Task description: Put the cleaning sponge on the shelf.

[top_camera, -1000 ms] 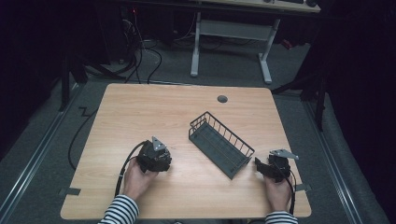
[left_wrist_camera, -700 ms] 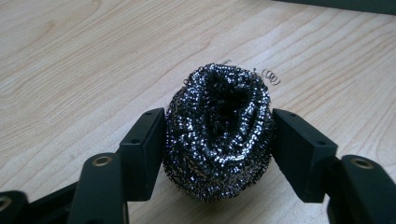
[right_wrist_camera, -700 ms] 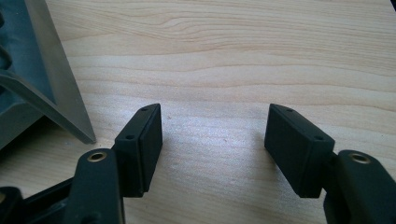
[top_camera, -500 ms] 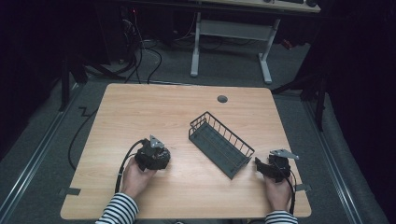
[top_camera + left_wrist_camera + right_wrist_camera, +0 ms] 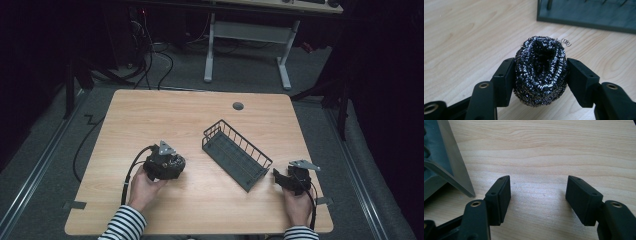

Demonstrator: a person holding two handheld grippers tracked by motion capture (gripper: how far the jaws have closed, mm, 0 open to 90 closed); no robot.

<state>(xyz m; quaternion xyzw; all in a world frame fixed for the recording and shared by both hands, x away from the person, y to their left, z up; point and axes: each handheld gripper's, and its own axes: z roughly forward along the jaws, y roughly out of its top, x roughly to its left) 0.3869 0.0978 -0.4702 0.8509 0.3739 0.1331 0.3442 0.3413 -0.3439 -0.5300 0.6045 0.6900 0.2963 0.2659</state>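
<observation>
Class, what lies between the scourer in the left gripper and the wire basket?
Bare tabletop only, in the left gripper view, separates the scourer from the basket.

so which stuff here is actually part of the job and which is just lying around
In use:
- steel wool scourer, clamped in the left claw
- dark wire basket, just ahead of the scourer
- right claw, open with nothing in it, beside the basket's near corner

Lying about:
- round grommet at the table's far edge
- white desk frame on the floor beyond
</observation>
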